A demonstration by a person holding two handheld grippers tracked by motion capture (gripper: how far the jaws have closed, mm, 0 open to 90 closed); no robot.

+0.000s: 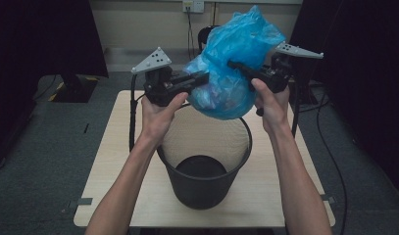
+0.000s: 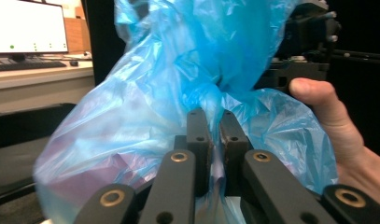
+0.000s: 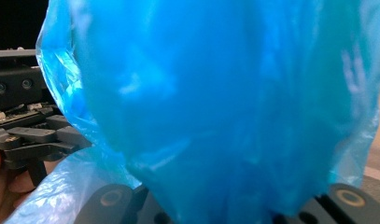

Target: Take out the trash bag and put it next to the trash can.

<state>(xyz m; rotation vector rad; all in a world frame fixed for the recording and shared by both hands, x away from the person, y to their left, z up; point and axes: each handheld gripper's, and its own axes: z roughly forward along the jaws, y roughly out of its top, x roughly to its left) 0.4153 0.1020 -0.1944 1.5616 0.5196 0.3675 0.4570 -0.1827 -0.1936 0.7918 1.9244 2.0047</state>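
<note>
Nearest you, the black mesh bin (image 1: 204, 166) stands upright on the light wood tabletop (image 1: 109, 161), approx centre, w/ your forearms coming in on either side of it. Above the bin's far rim you hold the blue plastic bag (image 1: 234, 68) in the air, clear of the bin, between both tools. Your left hand-held gripper (image 1: 203, 78) is clenched on the bag: in the left gripper view its jaws sit close together w/ a gathered twist of blue film (image 2: 211, 100) pinched between them. Your right hand-held gripper (image 1: 235, 65) reaches into the bag's other side; the film covers its jaws in the right gripper view, so can't tell if it's clamped or released. Beyond: grey floor, wall w/ an outlet (image 1: 192, 6).
</note>
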